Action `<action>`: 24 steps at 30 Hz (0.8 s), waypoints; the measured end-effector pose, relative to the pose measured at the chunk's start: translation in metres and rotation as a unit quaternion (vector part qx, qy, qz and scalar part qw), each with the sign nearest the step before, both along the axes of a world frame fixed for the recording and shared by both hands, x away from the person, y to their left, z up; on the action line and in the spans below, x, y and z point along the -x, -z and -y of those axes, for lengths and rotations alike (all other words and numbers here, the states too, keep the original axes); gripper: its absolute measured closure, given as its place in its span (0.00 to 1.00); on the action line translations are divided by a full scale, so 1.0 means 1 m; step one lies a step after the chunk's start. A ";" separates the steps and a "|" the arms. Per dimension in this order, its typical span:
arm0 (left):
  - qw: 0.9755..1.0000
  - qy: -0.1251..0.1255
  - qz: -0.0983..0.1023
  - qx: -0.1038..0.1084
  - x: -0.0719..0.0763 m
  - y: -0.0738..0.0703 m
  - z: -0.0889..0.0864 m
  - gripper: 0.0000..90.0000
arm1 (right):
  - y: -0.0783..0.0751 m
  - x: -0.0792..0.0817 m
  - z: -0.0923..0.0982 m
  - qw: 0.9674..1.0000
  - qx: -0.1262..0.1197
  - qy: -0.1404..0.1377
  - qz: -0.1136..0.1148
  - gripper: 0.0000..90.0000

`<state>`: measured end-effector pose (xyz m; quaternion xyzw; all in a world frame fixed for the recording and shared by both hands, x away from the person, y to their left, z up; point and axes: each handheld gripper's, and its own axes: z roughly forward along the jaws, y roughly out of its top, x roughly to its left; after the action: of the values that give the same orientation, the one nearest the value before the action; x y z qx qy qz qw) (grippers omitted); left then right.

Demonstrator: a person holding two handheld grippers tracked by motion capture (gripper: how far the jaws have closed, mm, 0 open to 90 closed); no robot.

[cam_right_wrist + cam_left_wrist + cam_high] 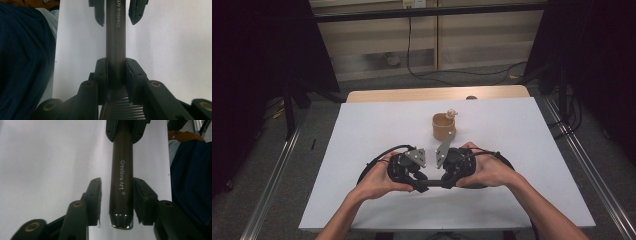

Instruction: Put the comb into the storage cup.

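Your right gripper (116, 72) clamps a dark tube marked Creative Art (121, 175), while your left gripper (117, 192) brackets its capped end without touching, above the white table (362, 130).

The worktop (362, 150) is covered in plain white, with a strip of light wood seen at its far edge. The cup (443, 126) is coloured light brown. Both tongs, the left tongs (117, 195) and the right tongs (116, 75), are made in black, with small brass rings seen on them. The tube (122, 177) is coloured dark brown, with white letters printed on it and a shiny silver end. Dark blue cloth (25, 62) is seen beside the worktop.
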<state>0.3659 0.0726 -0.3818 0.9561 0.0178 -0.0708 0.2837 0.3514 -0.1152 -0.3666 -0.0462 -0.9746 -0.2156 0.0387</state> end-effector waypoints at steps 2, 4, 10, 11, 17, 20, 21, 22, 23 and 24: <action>1.000 0.006 -0.002 -0.003 -0.001 -0.001 -0.001 0.71 | 0.001 0.000 0.000 1.000 0.001 0.000 -0.001 0.81; 1.000 0.004 -0.003 -0.002 -0.001 0.000 -0.001 0.71 | 0.001 0.000 0.000 1.000 0.001 0.001 -0.001 0.81; 1.000 0.009 0.005 0.006 0.001 0.000 0.000 0.78 | 0.002 -0.001 0.000 1.000 0.003 0.001 0.002 0.81; 1.000 0.011 0.006 0.006 0.001 0.000 -0.001 0.78 | 0.002 -0.001 0.000 1.000 0.000 0.000 0.002 0.81; 1.000 0.012 0.011 0.012 0.002 0.000 -0.001 0.79 | 0.001 -0.002 0.002 1.000 -0.001 -0.001 0.004 0.81; 1.000 0.011 0.018 0.017 0.004 0.002 -0.001 0.80 | 0.001 -0.001 0.002 1.000 0.002 -0.005 0.005 0.81; 1.000 0.007 0.019 0.018 0.004 0.003 0.000 0.80 | 0.001 -0.002 0.002 1.000 0.004 -0.006 0.007 0.81; 1.000 0.009 0.021 0.018 0.005 0.003 0.000 0.80 | 0.002 -0.002 0.002 1.000 0.005 -0.007 0.007 0.81; 1.000 0.011 0.020 0.015 0.005 0.003 0.001 0.80 | 0.002 -0.002 0.002 1.000 0.007 -0.008 0.007 0.81; 1.000 0.012 0.022 0.013 0.005 0.004 0.001 0.80 | 0.002 -0.002 0.002 1.000 0.008 -0.011 0.007 0.81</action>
<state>0.3604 0.0715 -0.3853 0.9538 -0.0009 -0.0533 0.2958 0.3536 -0.1167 -0.3688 -0.0347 -0.9770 -0.2079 0.0334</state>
